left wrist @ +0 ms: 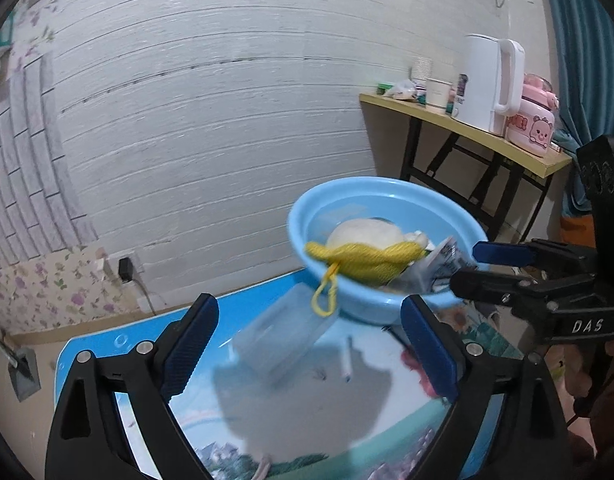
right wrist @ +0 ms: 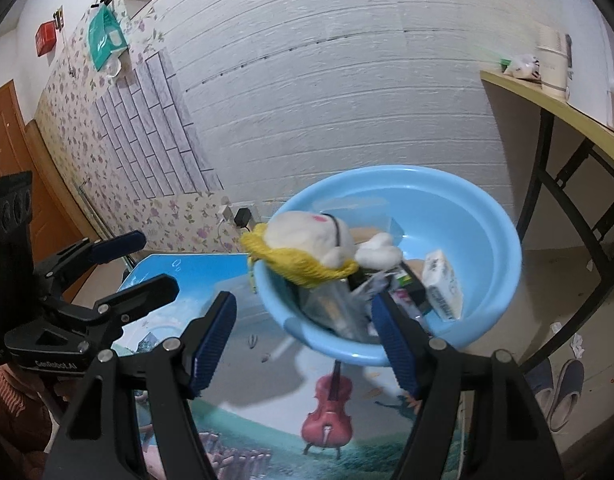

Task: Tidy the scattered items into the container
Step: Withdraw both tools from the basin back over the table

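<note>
Glossy plastic basin (right wrist: 459,216), fuzzy cloth plush toy (right wrist: 307,236), clear plastic box (left wrist: 283,336)

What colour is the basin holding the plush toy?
Light blue basin, clearest in the right wrist view.

A light blue round basin (right wrist: 467,216) sits just ahead of the right gripper (right wrist: 307,344), tilted toward it. Inside, a white plush toy (right wrist: 311,236) wrapped in yellow knit (right wrist: 303,266) leans over the near-left rim, with a white carton (right wrist: 443,284) and crumpled packets beside it. Ahead of the left gripper (left wrist: 307,344), a clear plastic box (left wrist: 283,340) appears blurred, with a small pen (left wrist: 348,362) lying to its right.
</note>
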Tool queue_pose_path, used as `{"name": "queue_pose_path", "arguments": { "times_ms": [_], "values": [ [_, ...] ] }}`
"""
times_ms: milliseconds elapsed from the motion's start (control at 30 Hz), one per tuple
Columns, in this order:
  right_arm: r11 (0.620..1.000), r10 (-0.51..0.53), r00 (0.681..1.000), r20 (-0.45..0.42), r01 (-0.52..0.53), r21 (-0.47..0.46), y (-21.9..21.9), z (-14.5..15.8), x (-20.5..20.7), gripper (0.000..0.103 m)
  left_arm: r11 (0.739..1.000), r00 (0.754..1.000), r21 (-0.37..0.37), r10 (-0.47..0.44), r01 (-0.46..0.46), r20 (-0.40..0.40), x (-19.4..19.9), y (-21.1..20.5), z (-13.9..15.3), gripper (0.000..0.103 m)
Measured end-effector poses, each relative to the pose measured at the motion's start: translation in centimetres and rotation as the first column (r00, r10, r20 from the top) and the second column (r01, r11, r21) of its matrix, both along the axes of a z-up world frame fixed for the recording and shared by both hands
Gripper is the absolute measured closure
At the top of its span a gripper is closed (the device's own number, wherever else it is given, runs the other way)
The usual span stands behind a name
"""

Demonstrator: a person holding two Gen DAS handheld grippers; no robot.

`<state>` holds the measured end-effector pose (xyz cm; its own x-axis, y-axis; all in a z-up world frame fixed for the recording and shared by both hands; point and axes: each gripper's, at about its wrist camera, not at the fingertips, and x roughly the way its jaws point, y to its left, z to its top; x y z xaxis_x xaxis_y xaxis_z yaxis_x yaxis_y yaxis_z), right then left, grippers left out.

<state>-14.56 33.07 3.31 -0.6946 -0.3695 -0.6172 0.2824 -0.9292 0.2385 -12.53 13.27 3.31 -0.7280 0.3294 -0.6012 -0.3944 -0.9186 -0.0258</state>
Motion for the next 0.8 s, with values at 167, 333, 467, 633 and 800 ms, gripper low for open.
{"name": "queue_pose_path", "arguments": {
  "times_ms": [167,333,467,633,800],
  "values": [
    [1.000,0.013,1.000,0.009,-0.013,0.020,-1.8,0.2,0.6,0.033,0.999,0.999,0.007,0.044,-0.044,0.000,1.0,-2.5,-0.4,0.008],
    [1.000,0.006,0.999,0.032,-0.007,0.029,-3.5,0.3,1.1,0.033,0.995,0.995,0.028,0.100,-0.100,0.008,1.9,-5.1,-1.2,0.006],
    [0.998,0.009,0.998,0.057,-0.012,0.055,-5.0,0.1,1.3,0.033,0.989,0.989,0.042,0.144,-0.145,0.024,2.5,-7.4,-2.1,0.006],
    [0.997,0.018,0.997,0.078,-0.024,0.073,-6.4,-0.2,1.5,0.033,0.982,0.983,0.042,0.180,-0.182,0.034,3.3,-9.6,-3.1,0.006],
    [0.995,0.038,0.995,0.095,-0.047,0.092,-7.9,-0.4,1.8,0.033,0.972,0.972,0.056,0.226,-0.229,0.056,4.1,-12.0,-4.5,0.006]
  ]
}}
